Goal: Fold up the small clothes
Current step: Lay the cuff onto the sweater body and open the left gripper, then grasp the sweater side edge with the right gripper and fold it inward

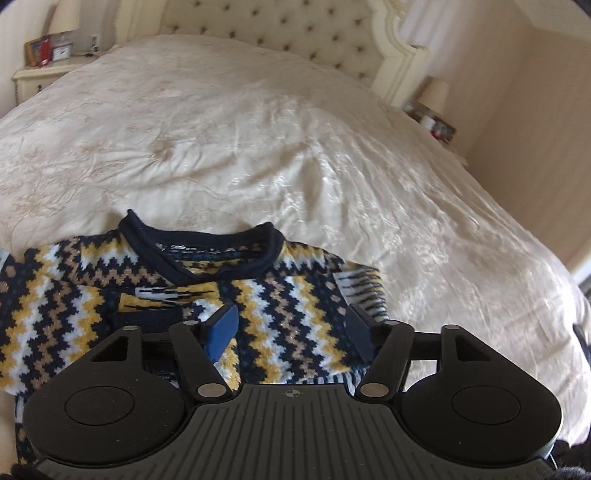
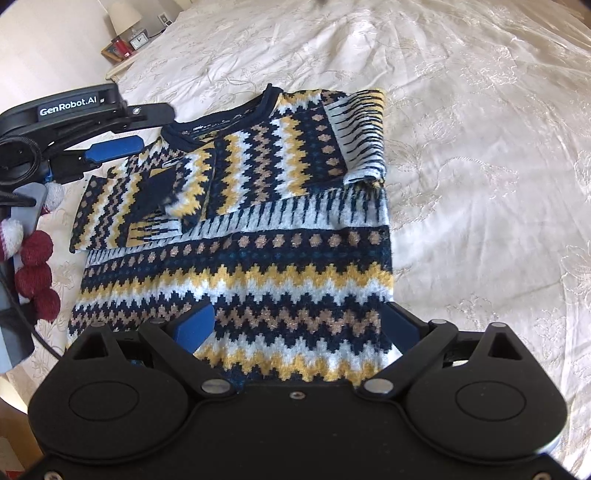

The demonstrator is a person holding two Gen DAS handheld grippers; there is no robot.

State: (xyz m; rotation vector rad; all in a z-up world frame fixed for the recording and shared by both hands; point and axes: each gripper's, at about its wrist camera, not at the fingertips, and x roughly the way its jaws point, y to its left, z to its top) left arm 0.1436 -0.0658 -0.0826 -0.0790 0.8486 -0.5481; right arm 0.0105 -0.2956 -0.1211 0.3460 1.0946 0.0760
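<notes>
A small knitted sweater (image 2: pixel 280 266) with navy, yellow, white and tan zigzags lies flat on the cream bedspread (image 2: pixel 461 147), navy collar (image 2: pixel 221 122) at the far end. Both sleeves are folded in across the chest. My right gripper (image 2: pixel 297 326) stands open just above the hem end, nothing pinched between its blue pads (image 2: pixel 195 326). In the left wrist view the sweater (image 1: pixel 288 295) lies under my left gripper (image 1: pixel 291 328), which is open over the chest just below the collar (image 1: pixel 207 243). The left gripper (image 2: pixel 110 147) also shows beside the sweater's left shoulder.
A dark red and white knitted item with pompoms (image 2: pixel 35 273) lies at the left edge of the bed. A tufted headboard (image 1: pixel 277 26) stands behind. Nightstands with a lamp, clock and frames flank it (image 1: pixel 48 51), (image 1: pixel 436 110). Bare bedspread (image 1: pixel 295 147) stretches beyond the sweater.
</notes>
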